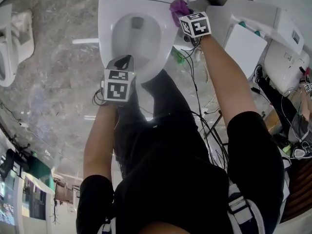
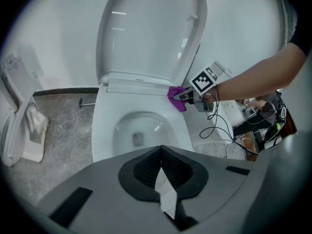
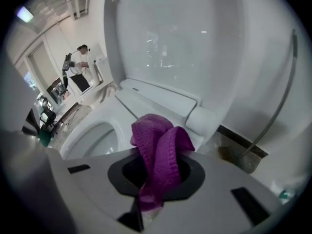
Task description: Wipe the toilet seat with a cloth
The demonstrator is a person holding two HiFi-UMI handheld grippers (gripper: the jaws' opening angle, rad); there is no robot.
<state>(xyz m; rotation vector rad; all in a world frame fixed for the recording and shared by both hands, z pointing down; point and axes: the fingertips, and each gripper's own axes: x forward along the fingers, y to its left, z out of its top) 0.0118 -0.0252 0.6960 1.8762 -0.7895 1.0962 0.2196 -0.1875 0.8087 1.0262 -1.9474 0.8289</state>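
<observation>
- On the floor at far left we see a spare white toilet (image 1: 10, 43), well apart from the one we work on.
- Our left gripper (image 1: 124, 61) hangs over the near left rim of the toilet seat (image 1: 106, 30). Its jaws are pressed together with nothing between them.
- The seat is down around the bowl (image 1: 137, 35), and the lid (image 2: 151, 33) stands upright at the far end.
- The purple cloth (image 1: 178, 9) sits on the far right part of the seat, just beside the hinge.
- Our right gripper (image 1: 184, 17) has its jaws clamped on that cloth, which bunches up out of them.
- Black cables (image 1: 200, 96) trail over the floor at right, near more white toilet parts (image 1: 243, 45).
</observation>
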